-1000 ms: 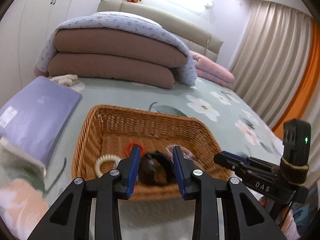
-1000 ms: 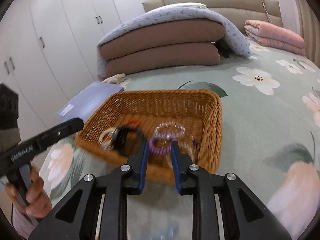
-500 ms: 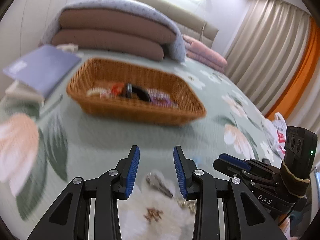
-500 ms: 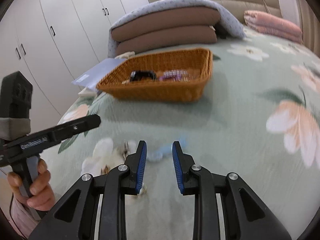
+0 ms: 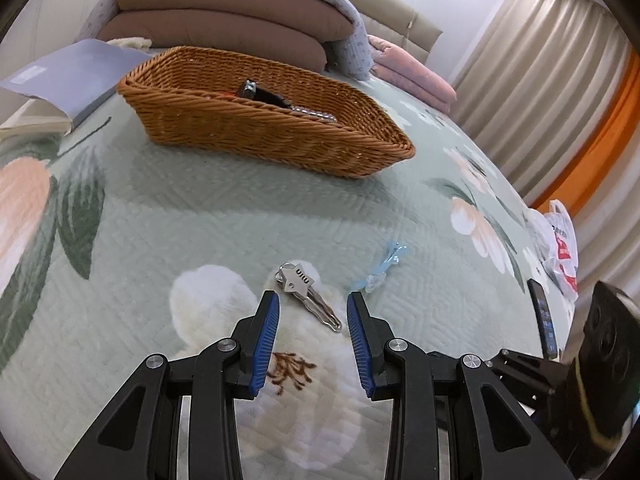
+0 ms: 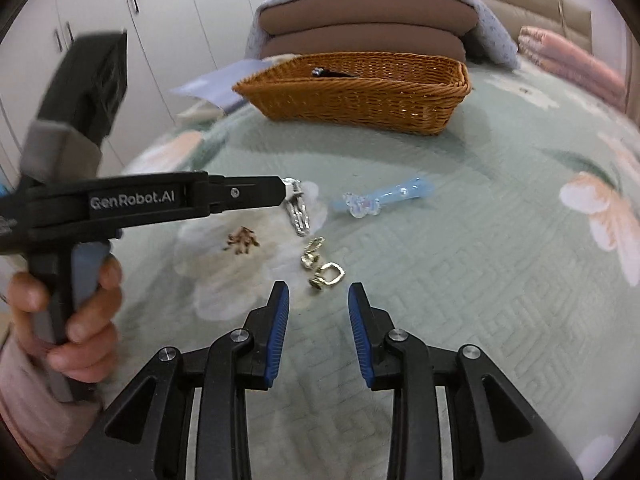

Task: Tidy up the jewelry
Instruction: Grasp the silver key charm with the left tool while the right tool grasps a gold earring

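Note:
A silver star hair clip [image 5: 306, 294] lies on the green floral bedspread, just ahead of my open, empty left gripper [image 5: 313, 300]; it also shows in the right wrist view [image 6: 297, 210]. A light blue clip [image 5: 382, 267] lies to its right, also seen in the right wrist view [image 6: 384, 198]. Small gold earrings [image 6: 324, 266] lie just ahead of my open, empty right gripper [image 6: 318, 294]. The wicker basket [image 5: 256, 128] stands farther back with a black item and beads inside; it also shows in the right wrist view [image 6: 360, 94].
A lavender book [image 5: 68, 76] lies left of the basket. Folded brown and floral quilts [image 5: 224, 20] are stacked behind it, with pink bedding [image 5: 412, 76] to the right. A phone [image 5: 544, 320] and a plastic bag [image 5: 560, 244] lie at the bed's right edge.
Both grippers have pulled back from the basket and dropped low over the bedspread. The left now faces the star clip and the right faces the earrings.

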Demonstrator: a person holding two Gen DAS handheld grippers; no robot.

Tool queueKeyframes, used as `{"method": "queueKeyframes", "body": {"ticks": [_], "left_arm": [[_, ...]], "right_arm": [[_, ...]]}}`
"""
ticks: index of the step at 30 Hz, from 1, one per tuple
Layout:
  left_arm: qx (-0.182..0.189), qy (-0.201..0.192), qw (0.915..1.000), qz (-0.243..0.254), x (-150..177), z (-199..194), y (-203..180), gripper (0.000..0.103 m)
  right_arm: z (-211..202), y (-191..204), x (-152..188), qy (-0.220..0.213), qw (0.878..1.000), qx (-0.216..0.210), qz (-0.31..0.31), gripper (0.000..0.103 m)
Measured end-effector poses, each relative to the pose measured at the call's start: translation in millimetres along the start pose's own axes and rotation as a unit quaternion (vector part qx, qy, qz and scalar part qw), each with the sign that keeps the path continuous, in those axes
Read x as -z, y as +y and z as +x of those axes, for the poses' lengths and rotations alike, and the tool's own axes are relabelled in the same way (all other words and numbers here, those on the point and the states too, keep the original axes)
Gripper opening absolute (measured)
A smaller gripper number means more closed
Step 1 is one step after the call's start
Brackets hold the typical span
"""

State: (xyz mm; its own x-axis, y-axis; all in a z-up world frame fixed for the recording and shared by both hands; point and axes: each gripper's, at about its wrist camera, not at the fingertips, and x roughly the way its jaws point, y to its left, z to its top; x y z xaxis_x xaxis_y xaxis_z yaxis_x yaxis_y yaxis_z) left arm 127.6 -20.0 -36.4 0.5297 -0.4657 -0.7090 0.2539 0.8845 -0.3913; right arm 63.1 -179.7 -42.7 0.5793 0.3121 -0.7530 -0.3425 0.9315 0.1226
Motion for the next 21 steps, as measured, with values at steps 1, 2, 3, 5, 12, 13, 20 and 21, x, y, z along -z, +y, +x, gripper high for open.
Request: {"method": "queueKeyframes", "body": {"ticks": [1, 2, 3, 5, 12, 13, 20, 21], "left_arm": [[0.000, 0.001, 1.0000, 0.000, 0.2, 1.2, 0.4, 0.036], [-0.001, 0.002, 1.0000, 0.000, 0.3, 2.6, 0.7, 0.036], [-0.002, 0.003, 1.0000, 0.000, 0.2, 3.3, 1.5, 0.036], [-0.007, 0.006, 1.0000, 0.003, 0.6, 7.4, 0.5, 0.036], [-0.031, 0.002, 0.9994, 0.012, -0.8, 16.3, -4.6, 0.036], [-0.034, 0.001, 0.9993, 0.012, -1.4, 18.1, -5.6, 0.036], [-0.056, -0.001, 0.9984, 0.012, -6.4, 28.3, -10.3, 0.036], [-0.060, 0.000, 0.9981, 0.014, -6.6, 29.7, -11.3, 0.036]], "right_arm": [[2.3, 1.2, -0.5, 0.002, 1.000, 0.010, -0.003, 0.034], [5.2, 1.6, -0.8, 0.006, 1.000, 0.020, -0.003, 0.034], [8.8, 2.7, -1.5, 0.012, 0.999, 0.030, -0.004, 0.033], [10.6, 5.6, -3.7, 0.010, 0.999, 0.040, -0.009, 0.033], [16.2, 6.0, -8.1, 0.012, 0.998, 0.059, -0.011, 0.027], [16.2, 3.8, -8.0, 0.011, 0.998, 0.062, -0.007, 0.024], [13.6, -8.3, -6.1, 0.007, 0.998, 0.055, 0.019, 0.011], [13.0, -8.9, -5.6, 0.007, 0.998, 0.053, 0.019, 0.011]]}}
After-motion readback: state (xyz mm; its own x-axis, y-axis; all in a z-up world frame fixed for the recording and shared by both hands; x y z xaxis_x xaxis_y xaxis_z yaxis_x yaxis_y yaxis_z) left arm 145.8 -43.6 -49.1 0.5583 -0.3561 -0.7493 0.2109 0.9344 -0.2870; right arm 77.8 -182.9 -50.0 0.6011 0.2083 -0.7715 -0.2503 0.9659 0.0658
